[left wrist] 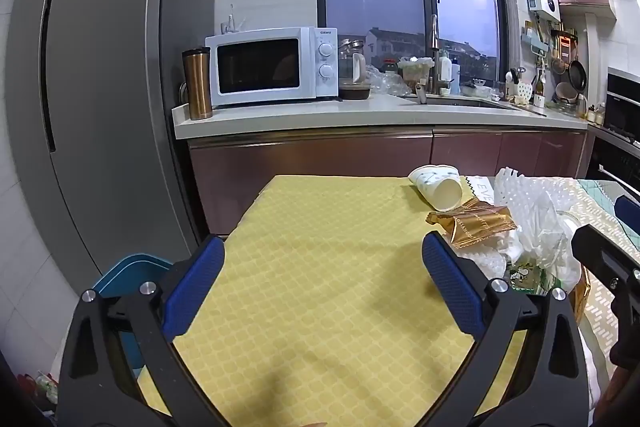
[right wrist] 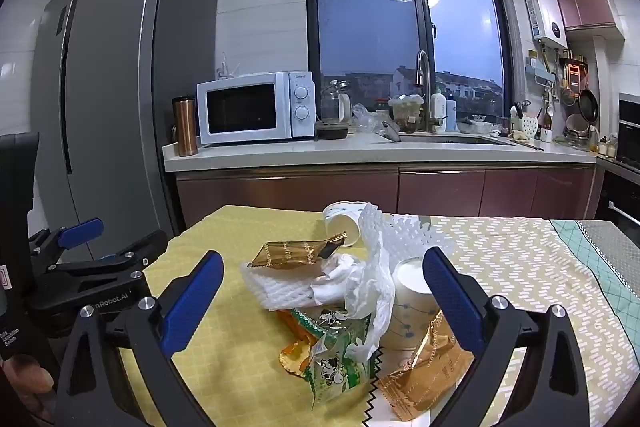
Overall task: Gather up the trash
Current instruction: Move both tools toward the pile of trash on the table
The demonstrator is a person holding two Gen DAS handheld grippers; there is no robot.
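A pile of trash lies on the yellow tablecloth (right wrist: 224, 327): a gold wrapper (right wrist: 296, 253), white foam netting (right wrist: 292, 287), a white plastic bag (right wrist: 368, 291), a green milk pouch (right wrist: 336, 359), a second gold wrapper (right wrist: 424, 375) and two tipped paper cups (right wrist: 344, 223) (right wrist: 412, 303). My right gripper (right wrist: 322, 263) is open and empty, its fingers on either side of the pile, just above it. My left gripper (left wrist: 322, 251) is open and empty over the bare yellow cloth (left wrist: 320, 267), left of the pile. The tipped cup (left wrist: 438, 187) and gold wrapper (left wrist: 472, 225) lie to its right.
A blue bin (left wrist: 132, 271) stands beside the table's left edge, below the left gripper. A grey fridge (left wrist: 100, 87) stands at left. A counter (left wrist: 360, 115) with a white microwave (left wrist: 272, 65) and a sink runs behind the table. A patterned cloth (right wrist: 540, 267) covers the table's right part.
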